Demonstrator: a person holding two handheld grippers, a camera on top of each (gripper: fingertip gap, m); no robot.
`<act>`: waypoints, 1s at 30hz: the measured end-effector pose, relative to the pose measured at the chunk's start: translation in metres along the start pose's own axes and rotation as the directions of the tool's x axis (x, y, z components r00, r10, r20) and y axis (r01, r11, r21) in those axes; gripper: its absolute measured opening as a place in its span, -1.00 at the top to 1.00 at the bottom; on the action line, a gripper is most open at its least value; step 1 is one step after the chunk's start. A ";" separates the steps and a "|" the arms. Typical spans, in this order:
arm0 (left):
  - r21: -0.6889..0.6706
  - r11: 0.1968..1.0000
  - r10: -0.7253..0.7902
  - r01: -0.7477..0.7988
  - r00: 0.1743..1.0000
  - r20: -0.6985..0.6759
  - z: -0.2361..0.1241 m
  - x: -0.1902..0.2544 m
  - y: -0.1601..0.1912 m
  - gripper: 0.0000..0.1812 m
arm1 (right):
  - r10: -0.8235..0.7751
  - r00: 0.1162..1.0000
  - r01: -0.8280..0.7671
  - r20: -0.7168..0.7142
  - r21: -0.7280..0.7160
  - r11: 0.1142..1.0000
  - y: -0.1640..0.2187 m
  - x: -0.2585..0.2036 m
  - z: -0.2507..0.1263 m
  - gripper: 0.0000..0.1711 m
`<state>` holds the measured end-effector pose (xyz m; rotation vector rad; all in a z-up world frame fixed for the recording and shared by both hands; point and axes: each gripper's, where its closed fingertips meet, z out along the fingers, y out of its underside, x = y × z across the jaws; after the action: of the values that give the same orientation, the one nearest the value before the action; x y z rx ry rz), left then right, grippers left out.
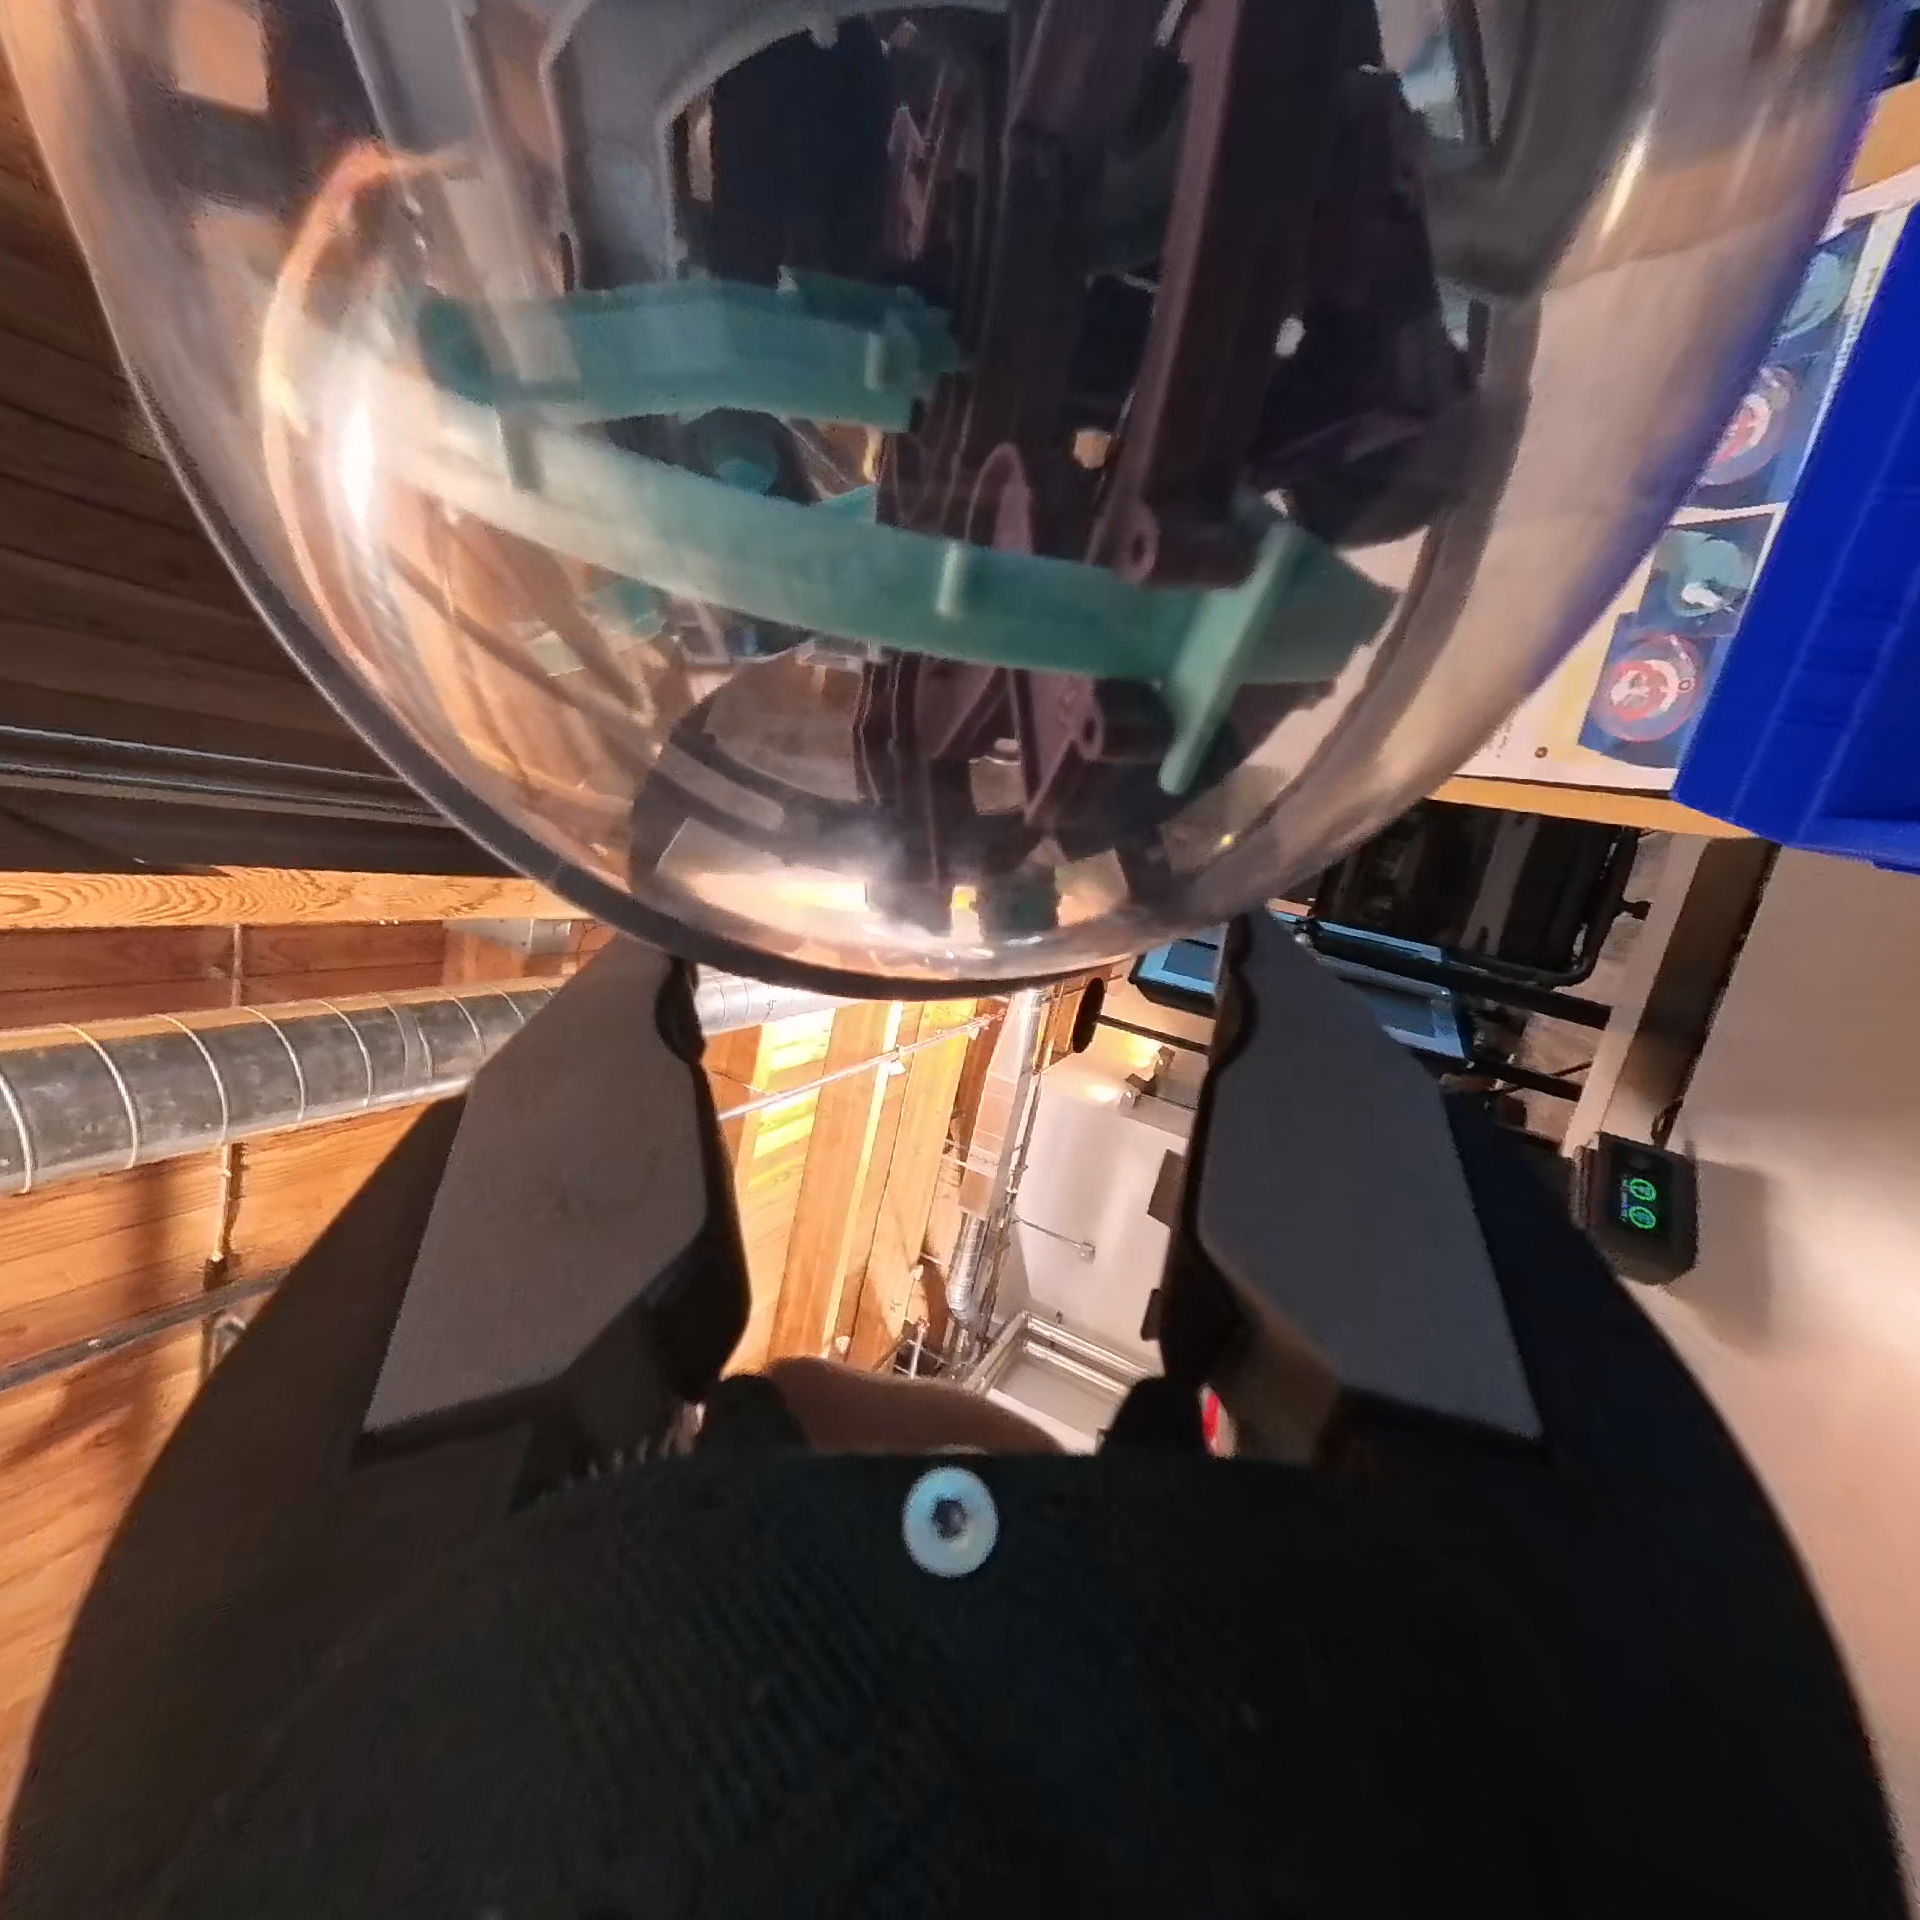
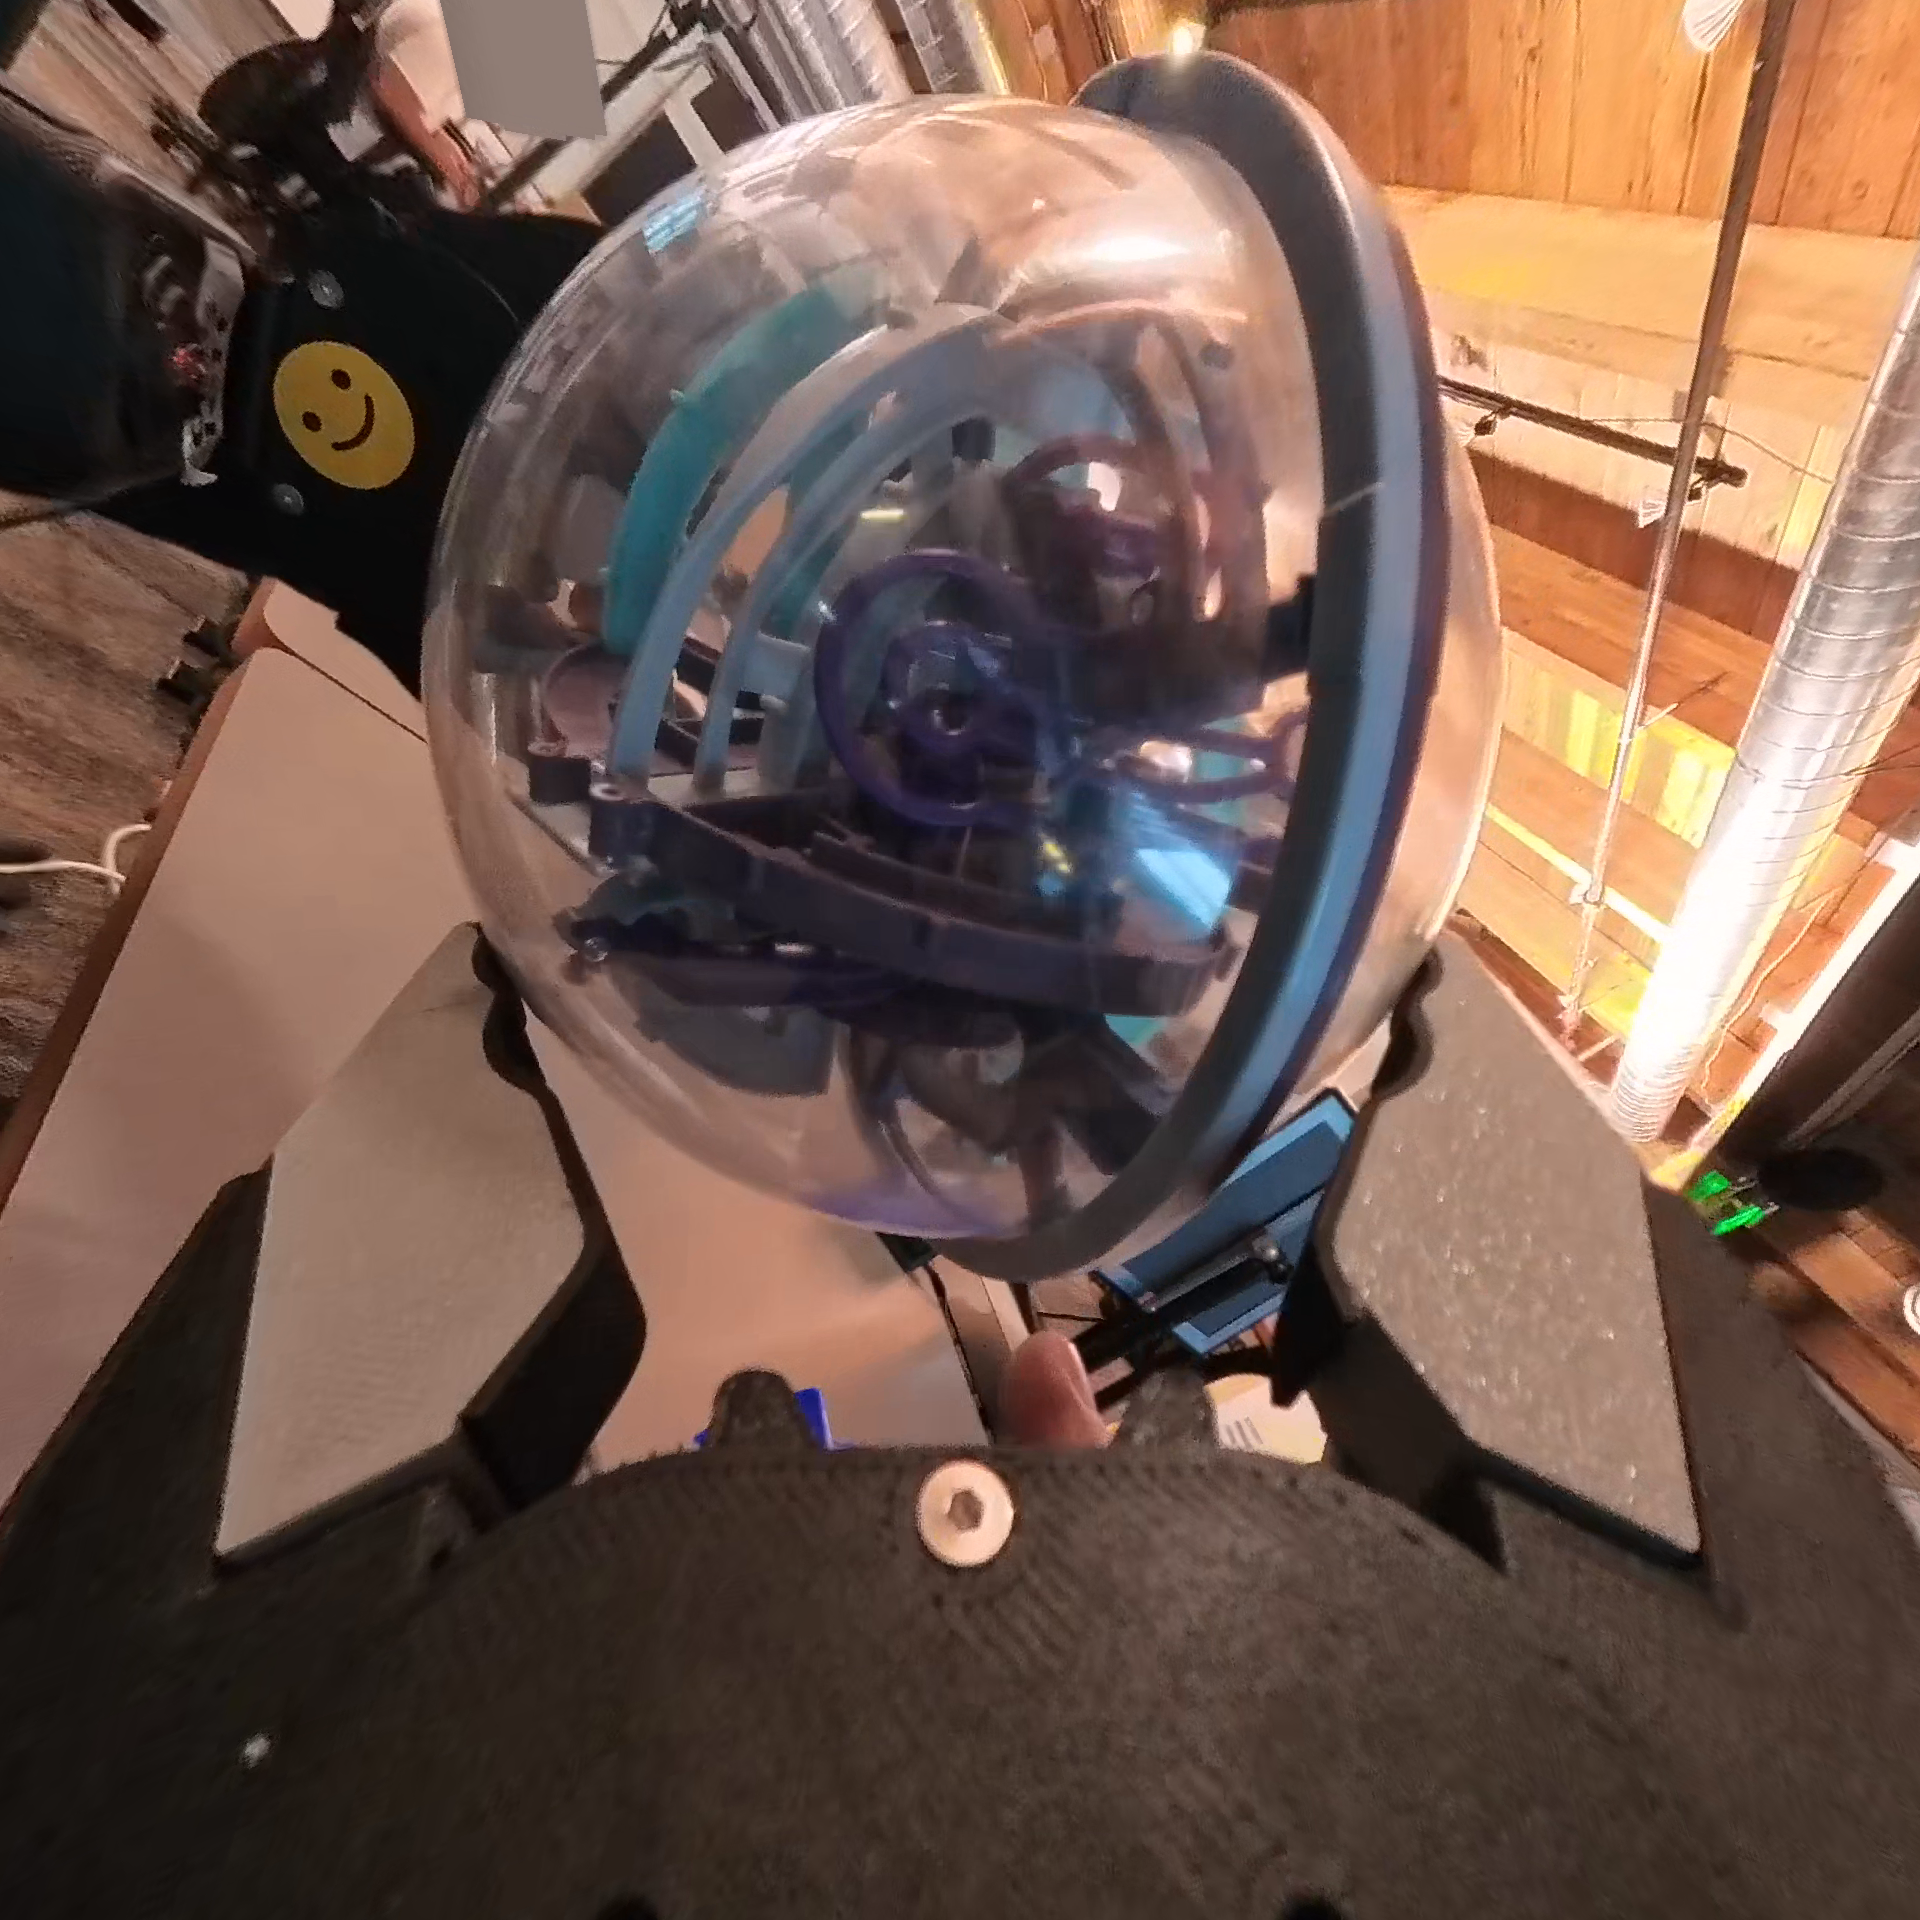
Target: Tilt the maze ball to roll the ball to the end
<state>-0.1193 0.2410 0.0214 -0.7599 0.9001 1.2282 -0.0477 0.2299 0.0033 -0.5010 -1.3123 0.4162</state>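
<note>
Between my two grippers, clear maze ball (image 2: 935, 665) held aloft, right fingers (image 2: 499, 997) spread wide against its shell, left fingers (image 1: 675, 997) spread touching its underside, wooden ceiling (image 1: 104, 520), metal duct (image 1: 208, 1081) beyond.

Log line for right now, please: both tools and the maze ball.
maze ball: held aloft, tilted | left tool: tips on shell | right tool: tips spread on shell | inner ball: not spotted | end: cannot tell
</note>
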 end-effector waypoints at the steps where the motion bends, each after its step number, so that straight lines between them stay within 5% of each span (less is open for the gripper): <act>1: 0.000 1.000 0.008 -0.008 1.000 -0.010 0.000 0.001 0.000 -0.08 | 0.010 1.000 -0.010 0.001 0.002 1.000 0.002 0.000 0.000 -0.84; 12: -0.080 0.982 0.151 -0.174 0.960 -0.235 0.008 0.004 0.012 -0.08 | 0.253 0.967 -0.254 0.025 0.040 0.966 0.028 0.000 0.012 -0.84; 30: -0.111 0.984 0.091 -0.139 0.929 -0.359 0.000 0.012 0.017 -0.07 | 0.387 0.920 -0.387 0.068 -0.007 0.922 0.031 -0.009 0.015 -0.84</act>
<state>-0.1350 0.2500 0.0102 -1.0720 1.1770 1.2868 -0.0651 0.2516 -0.0189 -0.7516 -1.2761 0.7722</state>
